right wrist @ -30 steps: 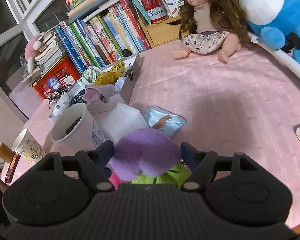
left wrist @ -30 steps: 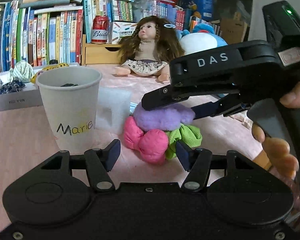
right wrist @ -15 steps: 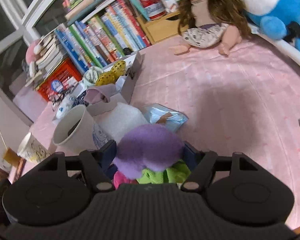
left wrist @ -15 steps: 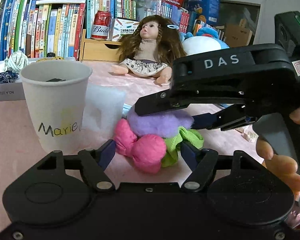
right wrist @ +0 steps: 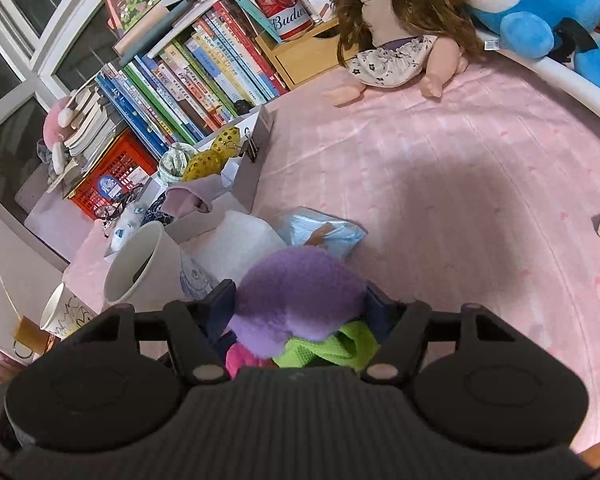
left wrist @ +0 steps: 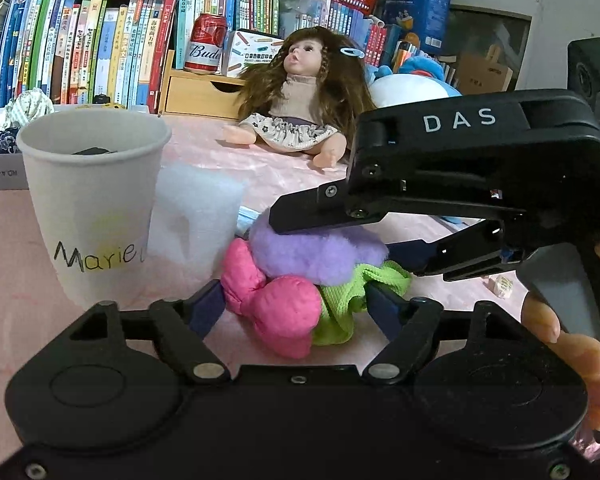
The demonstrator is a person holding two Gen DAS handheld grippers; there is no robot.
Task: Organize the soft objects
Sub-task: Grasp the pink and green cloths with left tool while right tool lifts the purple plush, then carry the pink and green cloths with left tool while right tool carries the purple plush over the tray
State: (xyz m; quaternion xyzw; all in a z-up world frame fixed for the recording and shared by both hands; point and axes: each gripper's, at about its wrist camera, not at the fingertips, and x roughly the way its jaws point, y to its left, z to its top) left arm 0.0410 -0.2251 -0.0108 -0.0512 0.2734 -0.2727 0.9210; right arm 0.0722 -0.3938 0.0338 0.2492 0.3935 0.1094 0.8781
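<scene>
A purple plush ball (left wrist: 316,254) rests on top of a pink padded bow (left wrist: 274,308) and a green scrunchie (left wrist: 350,300) on the pink cloth. My right gripper (right wrist: 300,304) is shut on the purple plush ball (right wrist: 296,304), with a finger pressed against each side. It shows in the left wrist view as a black body marked DAS (left wrist: 452,168) coming in from the right. My left gripper (left wrist: 296,304) is open, its fingers on either side of the pink bow and green scrunchie (right wrist: 328,350).
A paper cup marked Marie (left wrist: 92,200) stands left of the pile, a white foam block (left wrist: 196,216) behind it. A doll (left wrist: 296,104) and blue plush (right wrist: 540,4) sit at the back. A grey box of soft things (right wrist: 220,176) and books (left wrist: 80,48) lie behind.
My right gripper has closed in from an open stance until its fingers press the purple plush ball. My left gripper has moved forward around the pink bow and green scrunchie.
</scene>
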